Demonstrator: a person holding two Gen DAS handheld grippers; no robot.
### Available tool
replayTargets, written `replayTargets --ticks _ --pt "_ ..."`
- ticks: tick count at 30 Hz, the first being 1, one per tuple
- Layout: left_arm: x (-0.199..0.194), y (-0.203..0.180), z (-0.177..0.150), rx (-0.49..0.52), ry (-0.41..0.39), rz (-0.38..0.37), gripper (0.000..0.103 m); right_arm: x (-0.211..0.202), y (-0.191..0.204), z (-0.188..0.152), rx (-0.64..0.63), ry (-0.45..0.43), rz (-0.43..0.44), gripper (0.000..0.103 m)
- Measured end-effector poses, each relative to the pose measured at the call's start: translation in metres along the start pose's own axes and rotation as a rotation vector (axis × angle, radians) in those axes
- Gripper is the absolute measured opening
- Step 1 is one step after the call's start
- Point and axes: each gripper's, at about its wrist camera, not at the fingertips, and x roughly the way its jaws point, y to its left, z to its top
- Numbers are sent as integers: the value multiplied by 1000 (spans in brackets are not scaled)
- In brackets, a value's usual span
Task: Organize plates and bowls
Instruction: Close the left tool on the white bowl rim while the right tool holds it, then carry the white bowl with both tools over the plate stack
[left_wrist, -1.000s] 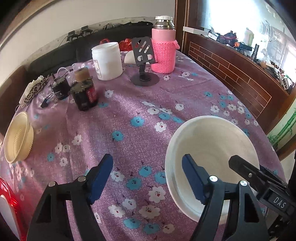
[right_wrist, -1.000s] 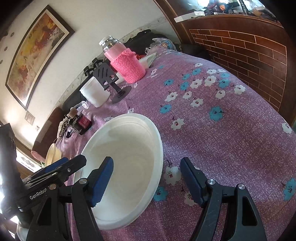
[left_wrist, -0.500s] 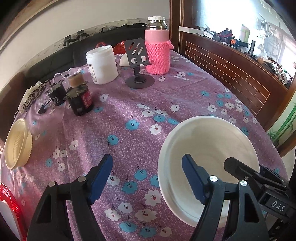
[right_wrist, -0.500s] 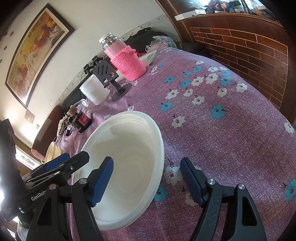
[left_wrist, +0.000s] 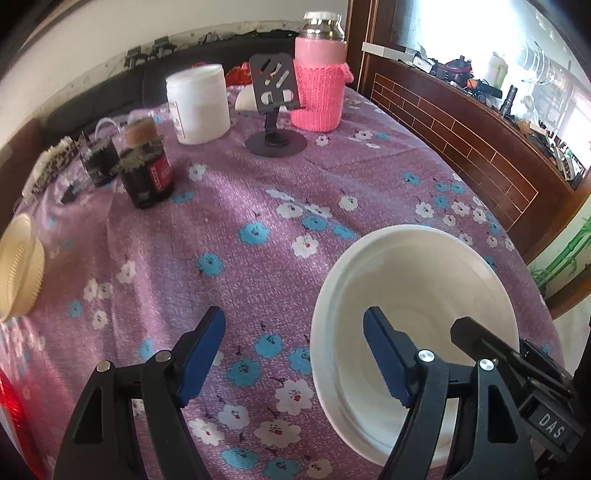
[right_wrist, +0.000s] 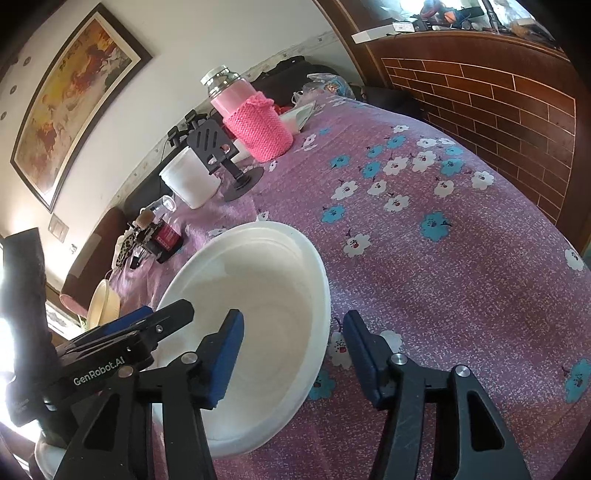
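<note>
A large white bowl (left_wrist: 413, 295) rests on the purple flowered tablecloth at the near right; it also shows in the right wrist view (right_wrist: 255, 291). My left gripper (left_wrist: 293, 354) is open, its right finger over the bowl's near left rim, its left finger over the cloth. My right gripper (right_wrist: 293, 354) is open, its left finger inside the bowl and its right finger outside, straddling the near right rim. A cream ribbed bowl (left_wrist: 18, 266) sits at the table's left edge; it also shows in the right wrist view (right_wrist: 103, 302).
At the back stand a pink knit-covered flask (left_wrist: 319, 74), a black phone stand (left_wrist: 275, 110), a white jar (left_wrist: 197, 107) and dark bottles (left_wrist: 146, 173). A brick-patterned wooden ledge (left_wrist: 461, 147) runs along the right. A red object (left_wrist: 11, 417) lies at near left.
The left gripper has drawn slightly nearer the table and bowl. The right gripper has barely moved. Both stay open.
</note>
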Motion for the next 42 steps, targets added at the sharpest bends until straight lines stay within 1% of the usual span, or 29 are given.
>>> replayTargets --ticks 7,10,13,14,15,17,18,19,20,25,27,32,34,37,42 --pt "8 -5 -1 -17 32 -45 76 1 1 0 -5 3 1 60" --pt "9 -8 -2 -22 47 -70 76 2 0 0 -4 7 2 57" --pt "8 -10 -3 -19 42 -71 75 3 -1 0 -1 9 1 57" --pt "8 -11 -3 -15 41 -70 70 3 -1 0 3 10 2 56" --pt "7 -12 -3 -10 43 -71 66 4 -3 -1 9 13 6 53" --pt "9 -15 -4 -2 60 -84 45 6 -3 -1 12 22 10 48" --pt "11 -16 -5 -1 73 -91 38 6 -3 -1 11 24 11 44" --pt "13 -17 -6 -1 85 -97 31 6 -2 -1 8 26 13 42" --pt "15 -17 -7 -3 96 -100 28 7 -2 -1 6 27 12 41" --pt "14 -20 -14 -4 103 -101 19 9 -4 -1 19 31 14 34" --pt "11 -20 -15 -8 93 -100 18 10 -7 -1 33 34 21 30" --pt "1 -15 -17 -35 66 -104 8 8 -6 -1 32 24 29 26" --pt "-4 -9 -18 -54 60 -118 7 5 -4 -1 21 14 37 22" --pt "-13 -1 -23 -81 48 -128 7 2 5 -2 -13 -3 25 22" --pt "-35 12 -31 -107 11 -120 7 -8 32 -9 -84 -12 21 22"
